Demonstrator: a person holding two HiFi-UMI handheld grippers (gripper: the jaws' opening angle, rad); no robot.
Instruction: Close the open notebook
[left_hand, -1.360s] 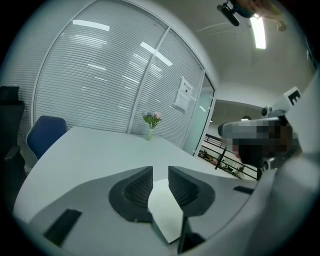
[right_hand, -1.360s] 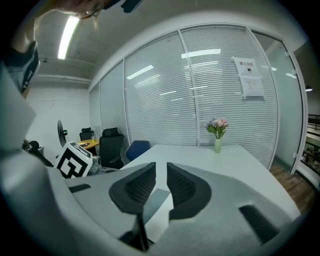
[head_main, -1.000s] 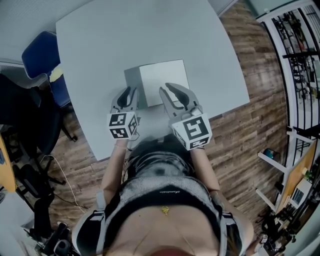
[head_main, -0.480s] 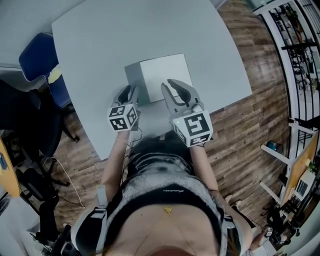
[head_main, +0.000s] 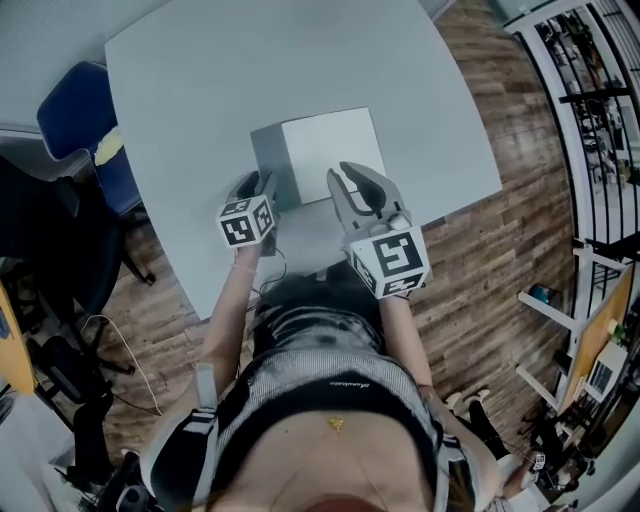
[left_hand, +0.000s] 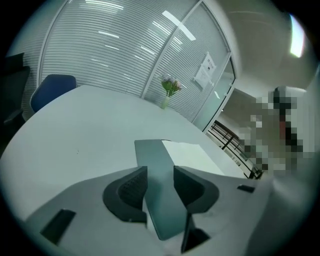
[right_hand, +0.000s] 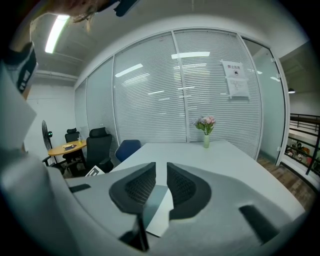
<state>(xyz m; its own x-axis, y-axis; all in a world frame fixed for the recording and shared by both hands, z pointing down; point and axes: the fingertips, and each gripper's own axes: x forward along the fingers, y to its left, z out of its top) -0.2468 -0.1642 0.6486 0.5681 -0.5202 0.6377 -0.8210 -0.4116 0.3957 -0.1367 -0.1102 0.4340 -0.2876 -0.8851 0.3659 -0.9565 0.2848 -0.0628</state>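
Observation:
The notebook lies open on the grey table (head_main: 200, 80), its grey cover (head_main: 267, 160) on the left and a white page (head_main: 330, 148) on the right. My left gripper (head_main: 262, 186) is low at the cover's near end. Seen from the left gripper view, the grey cover (left_hand: 154, 160) runs through the gap of the left gripper (left_hand: 160, 172). Its jaws have just been opening and the pads do not press on the cover. The right gripper (head_main: 345, 175) hovers over the page's near edge, narrowly open with nothing in it. Beneath the right gripper (right_hand: 161, 182) part of the notebook (right_hand: 157, 212) shows.
A blue chair (head_main: 70, 110) stands at the table's left side. A vase of flowers (right_hand: 206, 127) is at the table's far end. Wooden floor and metal shelving (head_main: 600, 110) are on the right. The person's body is close to the table's near edge.
The left gripper has sunk toward the table at the notebook's near left corner and its jaws have spread. The grey cover looks wider and flatter. The right gripper has hardly moved.

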